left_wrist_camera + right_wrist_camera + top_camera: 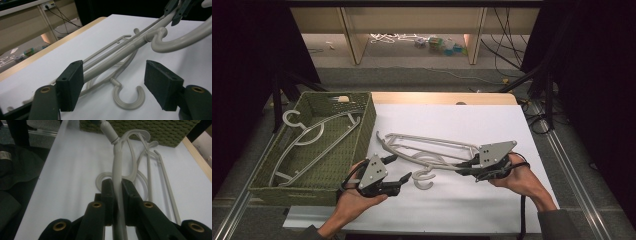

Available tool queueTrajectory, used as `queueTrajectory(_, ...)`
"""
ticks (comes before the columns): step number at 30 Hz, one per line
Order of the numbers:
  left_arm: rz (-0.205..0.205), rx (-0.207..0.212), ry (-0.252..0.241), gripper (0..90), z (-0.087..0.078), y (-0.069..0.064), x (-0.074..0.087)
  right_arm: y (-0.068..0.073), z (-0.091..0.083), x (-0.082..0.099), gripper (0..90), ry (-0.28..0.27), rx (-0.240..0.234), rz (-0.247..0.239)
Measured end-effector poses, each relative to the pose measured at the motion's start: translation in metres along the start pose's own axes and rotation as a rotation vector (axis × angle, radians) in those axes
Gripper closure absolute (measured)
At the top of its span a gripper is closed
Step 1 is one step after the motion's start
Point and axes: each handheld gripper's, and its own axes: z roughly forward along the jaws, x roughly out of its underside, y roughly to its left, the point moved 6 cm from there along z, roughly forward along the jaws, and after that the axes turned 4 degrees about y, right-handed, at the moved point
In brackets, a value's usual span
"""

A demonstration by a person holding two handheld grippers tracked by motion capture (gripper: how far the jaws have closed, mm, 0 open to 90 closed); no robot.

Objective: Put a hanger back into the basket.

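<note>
My right gripper (460, 167) (117, 187) is shut on one arm of a pale grey plastic hanger (412, 156) (117, 162), which it holds slightly off the white table top (462, 205). A second grey hanger (432, 142) lies flat beneath it, its hook (130, 98) resting on the table. My left gripper (399, 168) (113, 85) stands open near the hooks. The lifted hanger's arm (120, 53) runs just past its left pad, and neither pad presses on anything. In the left gripper view the right gripper (178, 11) shows at the top right, clamped on the raised hanger.
A green woven basket (367, 125) (150, 130) stands at the table's left with another grey hanger (312, 145) lying inside. The table's wooden far edge (442, 97) runs behind the white surface. Shelving and cables are on the floor beyond.
</note>
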Motion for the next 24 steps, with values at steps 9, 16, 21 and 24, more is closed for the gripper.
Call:
queueTrajectory(9, 0.095, 0.009, 0.047, 28.9, 0.014, -0.004, 0.002, 0.01, 0.0, -0.008, 81.9, -0.018, -0.042, -0.023)
queueTrajectory(16, 0.143, 0.05, 0.069, 38.6, 0.023, -0.005, 0.002, 0.014, 0.001, -0.01, 81.9, -0.012, -0.064, -0.035)
queueTrajectory(21, 0.197, 0.079, 0.078, 48.1, 0.027, -0.007, 0.002, 0.015, 0.002, -0.01, 81.9, -0.011, -0.079, -0.038)
queueTrajectory(24, 0.262, 0.104, 0.083, 58.0, 0.027, -0.01, 0.001, 0.014, 0.002, -0.01, 81.9, -0.014, -0.08, -0.036)
